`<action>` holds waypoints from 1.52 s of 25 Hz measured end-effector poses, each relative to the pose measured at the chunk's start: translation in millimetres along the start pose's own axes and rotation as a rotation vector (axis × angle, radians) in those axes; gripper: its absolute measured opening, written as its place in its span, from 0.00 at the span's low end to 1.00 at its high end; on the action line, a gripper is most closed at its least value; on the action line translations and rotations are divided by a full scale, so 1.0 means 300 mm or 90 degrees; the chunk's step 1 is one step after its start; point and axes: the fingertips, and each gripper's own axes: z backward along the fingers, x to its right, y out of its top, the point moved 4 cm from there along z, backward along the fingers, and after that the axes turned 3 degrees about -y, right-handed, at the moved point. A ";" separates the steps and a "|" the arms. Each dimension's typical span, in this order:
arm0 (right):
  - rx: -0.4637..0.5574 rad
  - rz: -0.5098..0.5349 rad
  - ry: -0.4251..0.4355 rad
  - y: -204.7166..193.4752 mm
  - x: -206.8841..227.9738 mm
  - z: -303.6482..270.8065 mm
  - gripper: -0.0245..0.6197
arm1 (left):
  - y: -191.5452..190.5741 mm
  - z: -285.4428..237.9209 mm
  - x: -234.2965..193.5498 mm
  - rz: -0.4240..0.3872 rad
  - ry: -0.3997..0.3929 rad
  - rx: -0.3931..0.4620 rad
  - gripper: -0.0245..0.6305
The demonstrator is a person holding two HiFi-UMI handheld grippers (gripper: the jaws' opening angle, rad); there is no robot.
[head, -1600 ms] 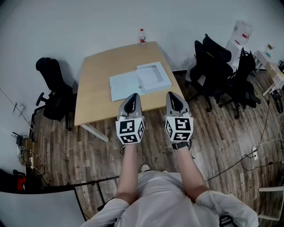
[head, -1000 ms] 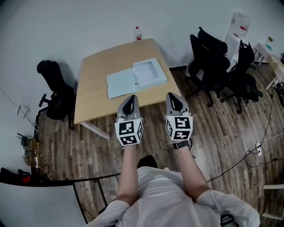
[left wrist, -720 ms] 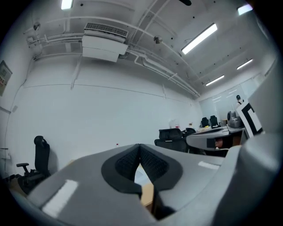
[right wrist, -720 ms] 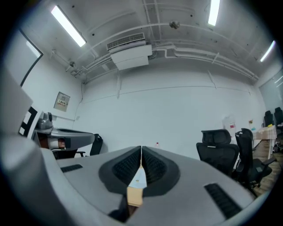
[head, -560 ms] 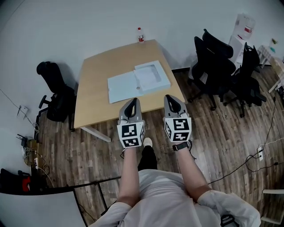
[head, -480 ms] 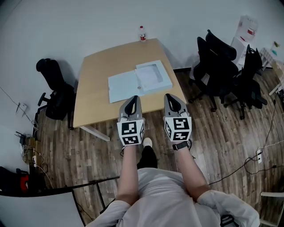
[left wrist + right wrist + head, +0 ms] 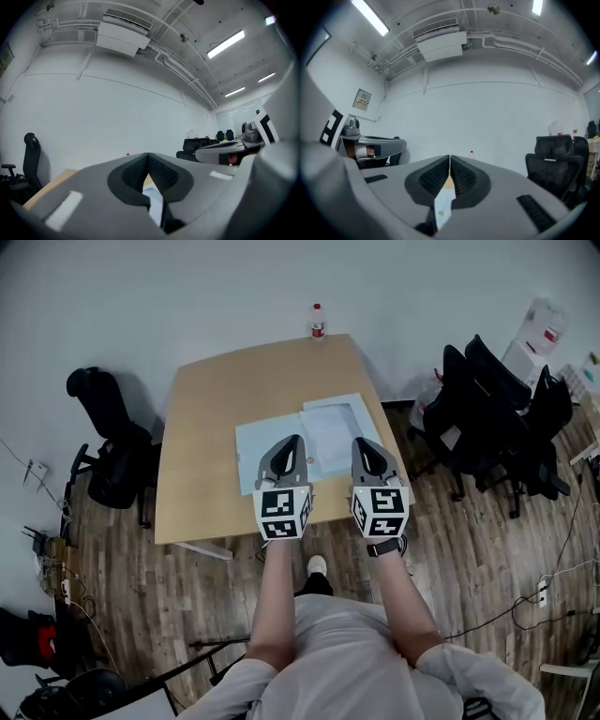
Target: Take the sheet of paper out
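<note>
Left hand-held gripper (image 7: 292,438), right hand-held gripper (image 7: 362,441) now over folder (image 7: 250,442), jaws closed.

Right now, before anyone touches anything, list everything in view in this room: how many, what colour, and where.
table: one, light wood, centre, by the white wall
folder: one, pale blue, lying open at the table's near edge
sheet of paper: one, white, apparently in the folder's right half
bottle: one, red cap, table's far edge
left chair: one, black, left of the table
right chairs: at least two, black, right of the table
cables: several, dark, on the floor at right
floor: dark wood planks
forearms: two, bare, bottom centre
left tongs: grey, shut, empty, above the folder
right tongs: grey, shut, empty, above the folder
</note>
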 end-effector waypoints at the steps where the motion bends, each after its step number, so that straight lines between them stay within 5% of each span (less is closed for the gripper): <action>1: -0.005 0.000 0.002 -0.003 -0.012 -0.044 0.06 | -0.005 -0.028 -0.036 0.003 0.000 -0.002 0.05; 10: -0.031 0.018 -0.005 -0.028 -0.032 -0.328 0.06 | -0.089 -0.243 -0.248 0.033 -0.011 -0.023 0.05; 25: -0.062 -0.003 0.002 -0.137 0.022 -0.521 0.06 | -0.241 -0.435 -0.319 0.044 -0.023 -0.079 0.05; 38: -0.103 -0.029 0.117 -0.261 0.078 -0.835 0.06 | -0.363 -0.702 -0.411 0.033 -0.005 -0.144 0.05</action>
